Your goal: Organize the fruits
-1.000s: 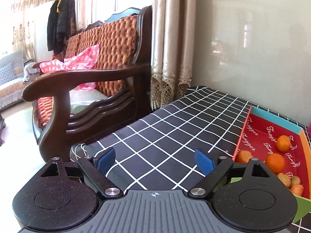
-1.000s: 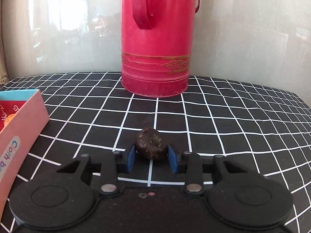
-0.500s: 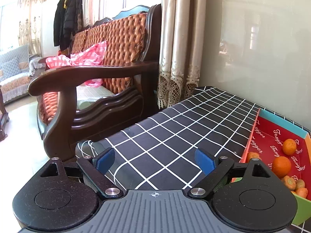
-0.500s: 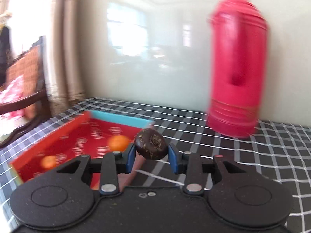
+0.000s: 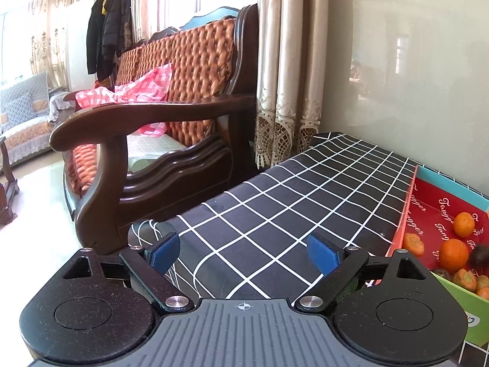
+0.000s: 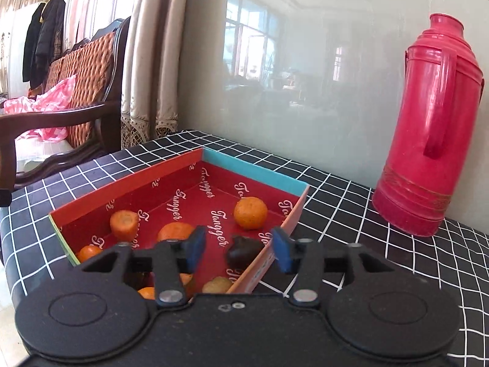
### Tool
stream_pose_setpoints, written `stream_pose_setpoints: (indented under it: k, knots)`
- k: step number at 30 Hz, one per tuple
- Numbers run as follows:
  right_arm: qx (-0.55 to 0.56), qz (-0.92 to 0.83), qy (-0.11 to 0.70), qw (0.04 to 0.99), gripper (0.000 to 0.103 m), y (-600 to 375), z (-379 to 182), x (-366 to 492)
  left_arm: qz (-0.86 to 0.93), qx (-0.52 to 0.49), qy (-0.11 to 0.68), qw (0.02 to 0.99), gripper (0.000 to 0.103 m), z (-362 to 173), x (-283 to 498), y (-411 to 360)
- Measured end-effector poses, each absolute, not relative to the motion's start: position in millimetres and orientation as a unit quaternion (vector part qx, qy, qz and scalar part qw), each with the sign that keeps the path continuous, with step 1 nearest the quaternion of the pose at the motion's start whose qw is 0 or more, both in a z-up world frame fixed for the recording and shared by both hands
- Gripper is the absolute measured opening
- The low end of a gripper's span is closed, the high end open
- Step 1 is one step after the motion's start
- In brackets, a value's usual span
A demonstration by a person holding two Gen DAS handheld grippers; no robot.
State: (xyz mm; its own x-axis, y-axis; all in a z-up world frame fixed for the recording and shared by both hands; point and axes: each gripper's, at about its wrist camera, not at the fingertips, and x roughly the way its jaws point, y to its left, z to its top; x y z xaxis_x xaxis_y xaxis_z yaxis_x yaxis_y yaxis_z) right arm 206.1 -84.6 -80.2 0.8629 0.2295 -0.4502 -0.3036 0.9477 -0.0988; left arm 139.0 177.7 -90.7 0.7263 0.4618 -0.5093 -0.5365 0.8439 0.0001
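A dark fruit (image 6: 243, 249) is seen lying in the box (image 6: 253, 171), just ahead of the spread, empty right tongs (image 6: 238, 246); the left tongs (image 5: 244, 249), also spread, are held farther off.

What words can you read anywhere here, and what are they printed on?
"Tangger": white script repeated across the red inside of the fruit box, floor and walls; also seen in the left wrist view.
Print on the box's pink outer wall: too hidden to read.
Red thermos: decorative bands only, no words.
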Motion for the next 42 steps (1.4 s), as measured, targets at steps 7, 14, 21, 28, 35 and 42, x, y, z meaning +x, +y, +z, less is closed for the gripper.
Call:
stream_pose_setpoints:
  k: [7, 14, 21, 28, 35, 42]
  knots:
    - [-0.067, 0.127, 0.225, 0.964, 0.063, -91, -67, 192, 0.243, -0.06, 0.241, 0.938, 0.09, -85, 141, 158]
    - [-0.023, 0.088, 0.238, 0.967, 0.075, -115, -48, 147, 0.174, -0.037, 0.233, 0.956, 0.097, -70, 128, 116]
    - [-0.012, 0.042, 0.229, 0.972, 0.088, -130, -27, 83, 0.115, -0.02, 0.223, 0.968, 0.103, -44, 67, 75]
    - [0.002, 0.017, 0.224, 0.974, 0.095, -135, -15, 42, 0.088, 0.007, 0.209, 0.974, 0.103, -15, 22, 54]
    - [0.006, 0.015, 0.215, 0.977, 0.095, -133, -6, 20, 0.085, 0.003, 0.197, 0.977, 0.103, 1, -5, 54]
    - [0.007, 0.02, 0.206, 0.978, 0.096, -129, -1, 7, 0.087, 0.001, 0.195, 0.977, 0.103, 5, -17, 57]
